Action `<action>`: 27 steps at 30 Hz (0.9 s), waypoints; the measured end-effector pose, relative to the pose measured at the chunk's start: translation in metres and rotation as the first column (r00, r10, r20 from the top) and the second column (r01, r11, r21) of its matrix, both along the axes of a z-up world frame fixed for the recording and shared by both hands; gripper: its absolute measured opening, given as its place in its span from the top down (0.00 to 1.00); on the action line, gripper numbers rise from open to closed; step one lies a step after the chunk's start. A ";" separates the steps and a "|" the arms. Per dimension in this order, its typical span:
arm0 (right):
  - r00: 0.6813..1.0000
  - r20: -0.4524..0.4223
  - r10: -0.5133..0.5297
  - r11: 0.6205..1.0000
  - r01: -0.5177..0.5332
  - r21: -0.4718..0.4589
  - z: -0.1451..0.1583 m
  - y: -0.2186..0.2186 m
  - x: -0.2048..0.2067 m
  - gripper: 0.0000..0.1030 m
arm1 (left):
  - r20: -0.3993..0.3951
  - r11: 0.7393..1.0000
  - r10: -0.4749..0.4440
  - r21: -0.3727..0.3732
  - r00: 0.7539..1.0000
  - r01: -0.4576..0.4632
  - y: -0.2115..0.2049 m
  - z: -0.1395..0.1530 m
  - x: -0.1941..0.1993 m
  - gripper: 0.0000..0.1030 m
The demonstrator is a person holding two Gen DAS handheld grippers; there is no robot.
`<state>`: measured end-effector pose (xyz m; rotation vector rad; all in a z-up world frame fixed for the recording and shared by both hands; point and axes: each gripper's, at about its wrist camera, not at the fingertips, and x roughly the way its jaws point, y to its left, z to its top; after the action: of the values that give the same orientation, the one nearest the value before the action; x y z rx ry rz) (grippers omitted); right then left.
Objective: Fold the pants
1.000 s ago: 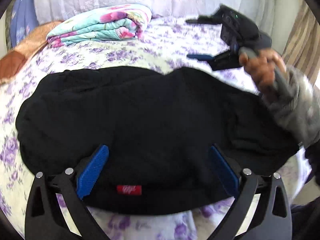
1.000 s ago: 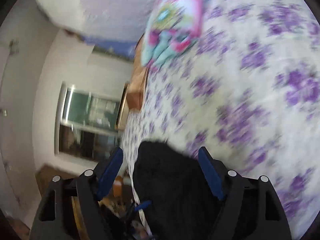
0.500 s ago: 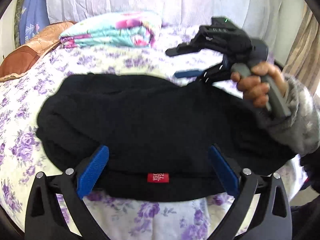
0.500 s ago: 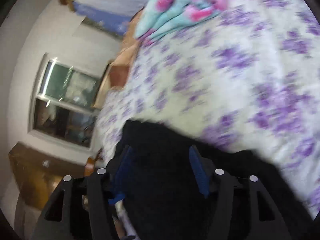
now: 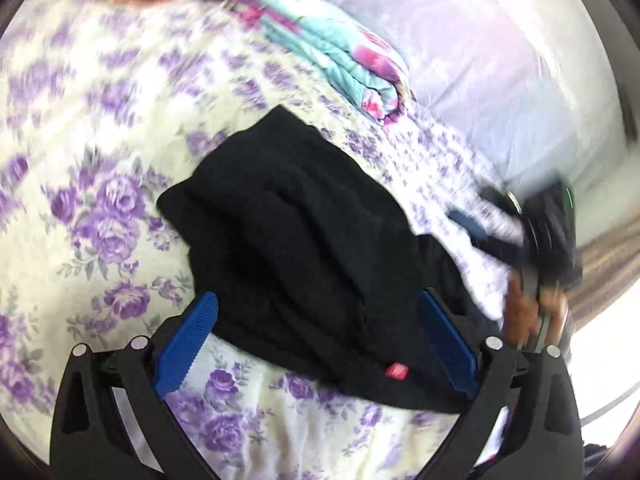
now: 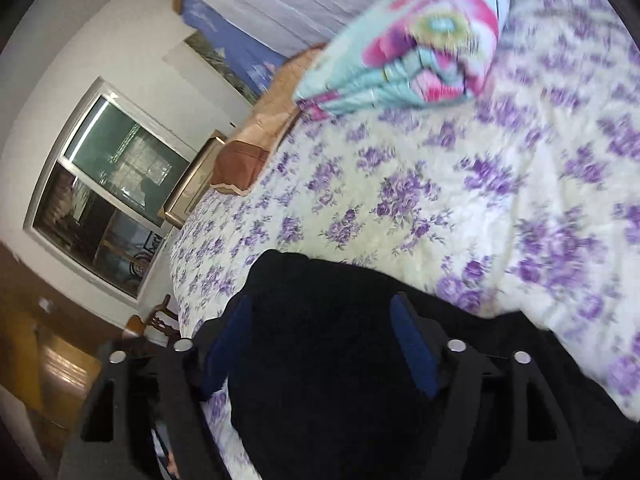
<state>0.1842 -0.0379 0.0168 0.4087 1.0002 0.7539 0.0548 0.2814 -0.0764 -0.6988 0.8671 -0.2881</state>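
Left wrist view: black pants (image 5: 304,248) are seen bunched at frame centre on the floral bedspread (image 5: 80,152), between the spread-apart jaws of the left gripper (image 5: 316,344). Right gripper (image 6: 324,344) jaws are parted over cloth; an edge should be pinched squarely. The red tag (image 5: 395,370) cannot be read.

Nothing really readable here. Only label-ish thing is a small red tag (image 5: 395,370) on the hem of the black pants (image 5: 304,248), sitting between the left gripper (image 5: 316,344) fingers, closer to the right-hand one. It's got some pale marks on it, but too blurry to make out.
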 end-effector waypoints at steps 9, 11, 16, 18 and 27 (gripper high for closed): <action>0.988 0.055 -0.146 0.973 0.154 -0.174 -0.027 -0.039 -0.086 0.20 | -0.029 0.992 0.102 0.081 0.994 -0.099 0.028 0.009 0.012 0.05; 0.979 0.083 -0.185 0.950 0.200 -0.241 -0.037 -0.038 -0.097 0.20 | -0.063 0.990 0.091 0.118 0.994 -0.083 0.025 0.002 0.019 0.05; 0.971 0.197 -0.132 0.887 0.204 -0.413 -0.054 -0.029 -0.121 0.18 | -0.039 0.979 0.106 0.177 0.994 -0.097 0.015 -0.010 0.049 0.05; 0.969 0.222 -0.104 0.873 0.196 -0.447 -0.065 -0.021 -0.123 0.09 | -0.014 0.975 0.127 0.186 0.992 -0.123 0.011 -0.012 0.047 0.12; 0.897 0.398 -0.191 0.901 0.321 -0.291 -0.018 -0.052 -0.155 0.05 | 0.082 0.987 0.089 0.125 0.993 -0.099 0.010 0.014 0.030 0.62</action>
<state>0.0289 -0.0896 -0.0007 0.0813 0.6923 0.3736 0.0853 0.2912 -0.0621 -0.6023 0.7711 -0.1712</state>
